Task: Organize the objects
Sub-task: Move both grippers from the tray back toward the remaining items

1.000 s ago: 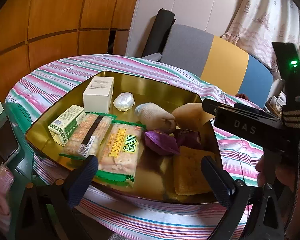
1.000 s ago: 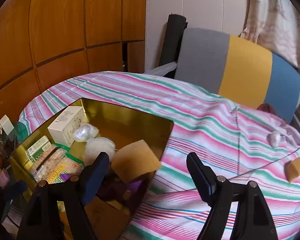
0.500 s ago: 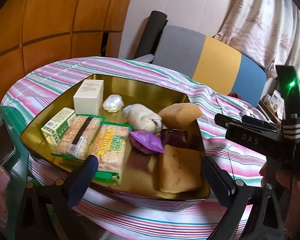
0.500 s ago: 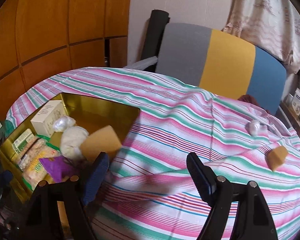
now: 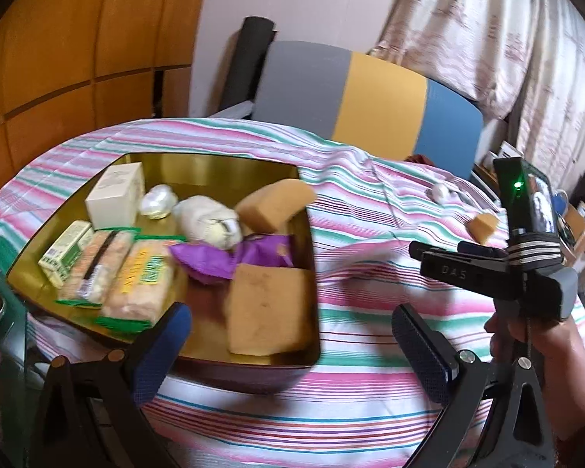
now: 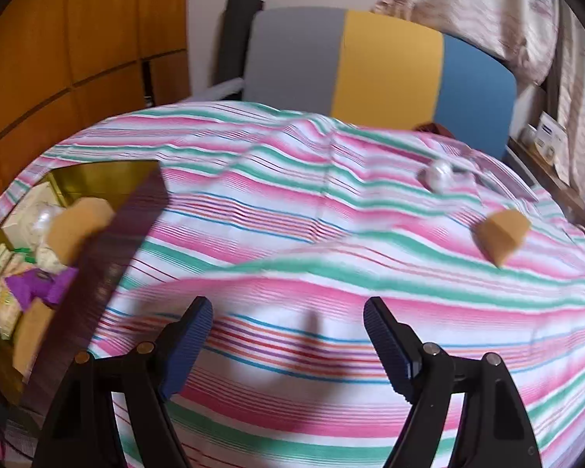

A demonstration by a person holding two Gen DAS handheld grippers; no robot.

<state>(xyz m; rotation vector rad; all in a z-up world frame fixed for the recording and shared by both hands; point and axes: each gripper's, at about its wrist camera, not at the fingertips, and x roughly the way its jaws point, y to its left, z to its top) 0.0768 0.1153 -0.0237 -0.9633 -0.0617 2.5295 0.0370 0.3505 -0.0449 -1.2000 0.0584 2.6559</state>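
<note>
Right gripper [image 6: 286,345]: fingers spread wide, holding nothing, above the striped tablecloth [image 6: 292,234]. Tan sponge wedge [image 6: 501,234] lies ahead and to its right, well apart; white wrapped ball [image 6: 440,175] just beyond it. Gold tray [image 6: 97,179] sits at far left.

Left gripper [image 5: 288,347]: fingers spread wide, empty, over the tray's near right corner [image 5: 312,351]. Tray holds white box [image 5: 117,195], cracker packs [image 5: 136,284], purple packets [image 5: 214,261], sponges [image 5: 269,312].

Change: both views have swung rightward since a second ago; the right gripper has left the tray and now faces the loose wedge and ball.
</note>
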